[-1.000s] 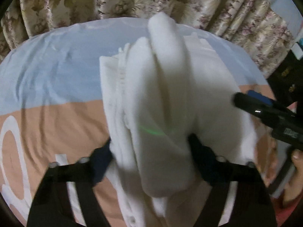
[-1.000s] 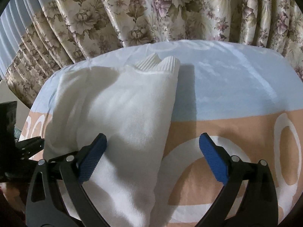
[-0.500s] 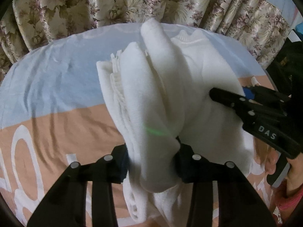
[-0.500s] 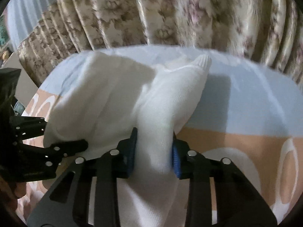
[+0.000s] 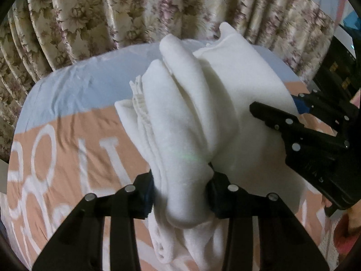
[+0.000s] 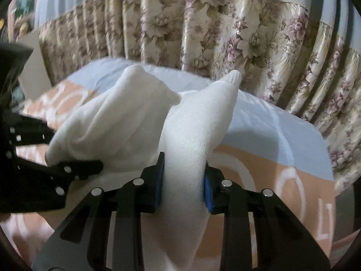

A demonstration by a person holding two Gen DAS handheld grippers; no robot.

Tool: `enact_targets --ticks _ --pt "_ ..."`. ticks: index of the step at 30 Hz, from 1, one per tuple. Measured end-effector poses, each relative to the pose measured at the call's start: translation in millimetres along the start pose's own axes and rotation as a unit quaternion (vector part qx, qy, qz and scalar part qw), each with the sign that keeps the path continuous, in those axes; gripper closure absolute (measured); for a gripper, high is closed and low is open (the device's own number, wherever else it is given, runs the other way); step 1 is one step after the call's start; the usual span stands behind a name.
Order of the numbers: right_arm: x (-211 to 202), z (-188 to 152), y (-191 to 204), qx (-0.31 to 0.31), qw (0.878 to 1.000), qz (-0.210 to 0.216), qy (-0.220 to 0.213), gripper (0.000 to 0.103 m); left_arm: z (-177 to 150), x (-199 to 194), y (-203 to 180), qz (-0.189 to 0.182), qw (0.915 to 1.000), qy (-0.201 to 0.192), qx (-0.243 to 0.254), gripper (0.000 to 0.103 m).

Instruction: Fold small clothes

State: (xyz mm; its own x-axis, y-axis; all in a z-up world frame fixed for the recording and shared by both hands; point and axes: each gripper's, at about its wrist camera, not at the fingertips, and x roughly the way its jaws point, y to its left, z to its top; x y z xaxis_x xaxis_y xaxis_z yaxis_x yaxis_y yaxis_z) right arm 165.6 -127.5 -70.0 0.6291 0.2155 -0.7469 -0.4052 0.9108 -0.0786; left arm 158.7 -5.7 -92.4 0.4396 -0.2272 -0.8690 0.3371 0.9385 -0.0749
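A white knitted garment (image 5: 198,113) is bunched up and lifted off the bed. My left gripper (image 5: 180,189) is shut on a thick fold of its near edge. My right gripper (image 6: 183,185) is shut on another fold of the same white garment (image 6: 126,131), which hangs between the two grippers. In the left wrist view the right gripper (image 5: 300,119) comes in from the right, clamped on the cloth. In the right wrist view the left gripper (image 6: 74,169) shows at the left edge. The ribbed hem (image 5: 140,99) points left.
The bed sheet (image 5: 67,135) is peach with white letters near me and pale blue (image 6: 270,122) further away. Floral curtains (image 6: 225,33) hang right behind the bed. Dark furniture (image 5: 338,72) stands at the far right.
Both grippers went from open to shut on folds of the white garment. They have since lifted it off the bed, and the cloth now bunches up between them.
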Motion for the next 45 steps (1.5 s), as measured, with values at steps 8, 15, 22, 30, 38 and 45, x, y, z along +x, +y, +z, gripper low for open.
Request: enact_targets --ticks 8,15,22,30,38,45 --pt "-5.7 -63.7 -15.2 0.022 0.999 -0.003 0.045 0.073 -34.7 22.1 -41.0 -0.015 0.9993 0.033 0.001 0.062" --pt "0.1 -82.6 -28.2 0.073 0.996 0.011 0.041 0.057 -40.5 32.6 -33.4 0.011 0.9998 0.016 -0.010 0.031" --pt "-41.4 -79.7 -38.3 0.113 0.993 0.013 0.018 0.013 -49.6 11.2 -21.8 0.020 0.9982 0.012 -0.055 0.016" --pt "-85.5 -79.5 -32.7 0.124 0.991 -0.050 0.012 0.003 -64.7 -34.8 -14.2 0.094 0.9927 -0.023 -0.071 0.004" --pt "-119.3 -89.4 -20.3 0.147 0.984 -0.099 0.001 0.003 -81.7 -81.4 -5.9 0.170 0.9818 -0.056 -0.064 0.002" --pt "-156.0 -92.3 4.0 0.160 0.984 -0.073 -0.021 0.003 -99.7 -120.6 -36.2 0.194 0.9763 -0.095 -0.016 0.002"
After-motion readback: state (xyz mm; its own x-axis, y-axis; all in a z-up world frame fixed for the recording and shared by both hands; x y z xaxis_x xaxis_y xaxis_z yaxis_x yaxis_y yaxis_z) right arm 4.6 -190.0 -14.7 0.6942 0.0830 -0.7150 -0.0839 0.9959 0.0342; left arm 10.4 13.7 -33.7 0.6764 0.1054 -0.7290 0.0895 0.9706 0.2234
